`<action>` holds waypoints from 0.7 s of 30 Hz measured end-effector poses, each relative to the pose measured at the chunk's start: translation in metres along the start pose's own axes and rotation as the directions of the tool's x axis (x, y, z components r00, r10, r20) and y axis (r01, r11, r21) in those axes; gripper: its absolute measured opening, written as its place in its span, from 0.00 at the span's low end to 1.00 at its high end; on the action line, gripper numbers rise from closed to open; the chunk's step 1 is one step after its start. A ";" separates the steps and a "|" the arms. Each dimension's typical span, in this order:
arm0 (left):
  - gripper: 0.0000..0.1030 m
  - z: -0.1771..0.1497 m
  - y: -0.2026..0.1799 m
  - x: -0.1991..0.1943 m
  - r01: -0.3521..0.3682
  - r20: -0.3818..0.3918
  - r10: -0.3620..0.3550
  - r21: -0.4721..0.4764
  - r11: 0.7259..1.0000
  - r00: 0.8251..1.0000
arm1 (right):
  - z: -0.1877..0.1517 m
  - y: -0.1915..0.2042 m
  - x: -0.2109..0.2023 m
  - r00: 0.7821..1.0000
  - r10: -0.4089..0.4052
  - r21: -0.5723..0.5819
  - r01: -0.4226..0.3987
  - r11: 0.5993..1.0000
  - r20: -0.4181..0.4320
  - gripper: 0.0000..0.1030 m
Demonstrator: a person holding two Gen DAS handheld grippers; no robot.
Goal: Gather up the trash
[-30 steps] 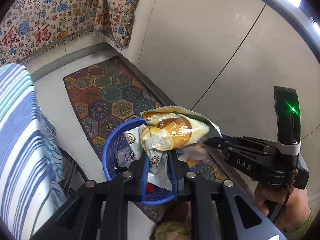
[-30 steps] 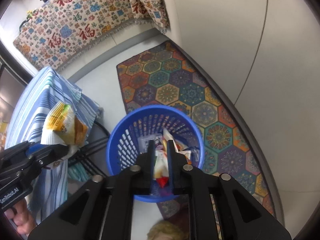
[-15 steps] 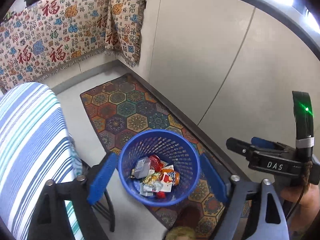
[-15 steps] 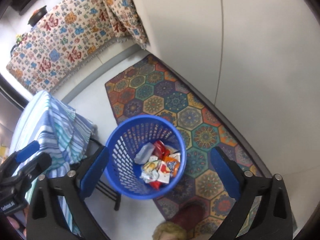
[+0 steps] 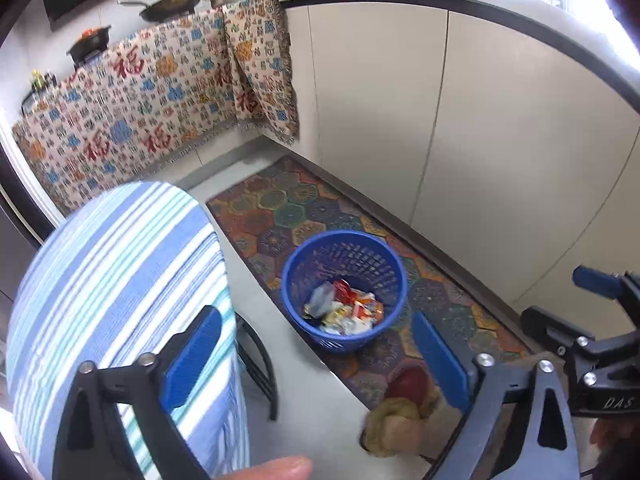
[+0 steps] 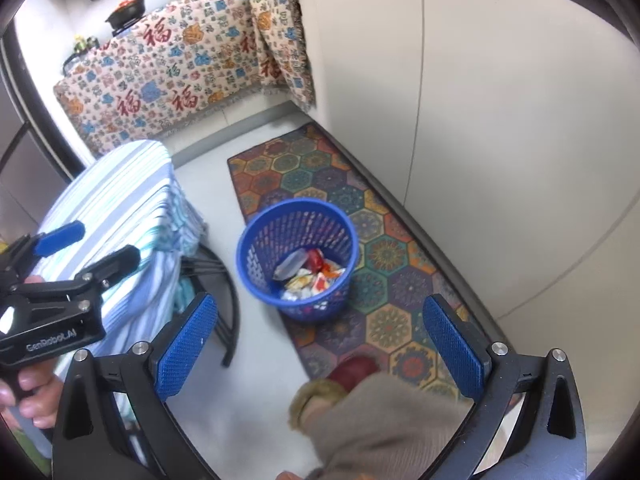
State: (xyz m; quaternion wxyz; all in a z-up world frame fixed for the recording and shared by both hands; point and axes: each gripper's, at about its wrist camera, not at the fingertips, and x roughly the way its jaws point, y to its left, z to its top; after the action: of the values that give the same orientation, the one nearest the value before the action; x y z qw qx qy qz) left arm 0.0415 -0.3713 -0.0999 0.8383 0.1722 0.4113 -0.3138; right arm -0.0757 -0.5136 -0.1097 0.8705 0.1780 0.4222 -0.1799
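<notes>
A blue plastic basket (image 5: 384,252) stands on the floor on a patterned rug; it also shows in the right wrist view (image 6: 256,248). Several snack wrappers (image 5: 344,312) lie in its bottom, also seen in the right wrist view (image 6: 308,274). My left gripper (image 5: 316,356) is open and empty, high above the basket. My right gripper (image 6: 320,344) is open and empty too, high above and nearer than the basket. Each gripper shows in the other's view, the right one at the right edge (image 5: 560,304) and the left one at the left edge (image 6: 86,244).
A table under a blue striped cloth (image 5: 112,280) stands left of the basket, with black metal legs (image 6: 224,280). White cabinet doors (image 5: 460,140) run along the right. A patterned cloth (image 5: 152,100) hangs over the far counter. The person's slippered foot (image 6: 352,372) is on the hexagon rug (image 6: 320,176).
A second ago both grippers were shut on wrappers over the basket. Both opened and the wrappers dropped in. Both have since risen and drawn back from the basket.
</notes>
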 end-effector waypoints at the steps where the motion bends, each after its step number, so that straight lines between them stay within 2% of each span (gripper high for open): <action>1: 0.99 0.000 0.003 -0.004 0.020 -0.017 -0.021 -0.016 1.000 1.000 | -0.001 0.000 -0.005 1.000 0.000 0.014 0.000 1.000 -0.003 1.00; 4: 0.99 0.000 0.011 -0.017 0.048 -0.002 -0.049 -0.042 0.998 0.999 | -0.006 0.006 -0.018 1.000 -0.020 0.020 0.020 1.000 0.014 1.00; 9: 0.99 -0.002 0.015 -0.027 0.007 0.010 -0.007 -0.055 0.998 1.000 | -0.008 0.021 -0.033 0.999 -0.032 -0.019 0.033 0.999 0.040 1.00; 21: 0.99 -0.002 0.018 -0.036 0.001 0.007 -0.001 -0.062 0.998 1.000 | -0.010 0.030 -0.039 0.998 -0.034 -0.039 0.036 0.999 0.043 1.00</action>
State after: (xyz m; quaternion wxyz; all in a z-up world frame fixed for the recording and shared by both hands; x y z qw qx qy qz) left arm 0.0355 -0.3435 -0.0714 0.8445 0.1447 0.4181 -0.3017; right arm -0.0914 -0.4767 -0.0799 0.8794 0.1495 0.4100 -0.1905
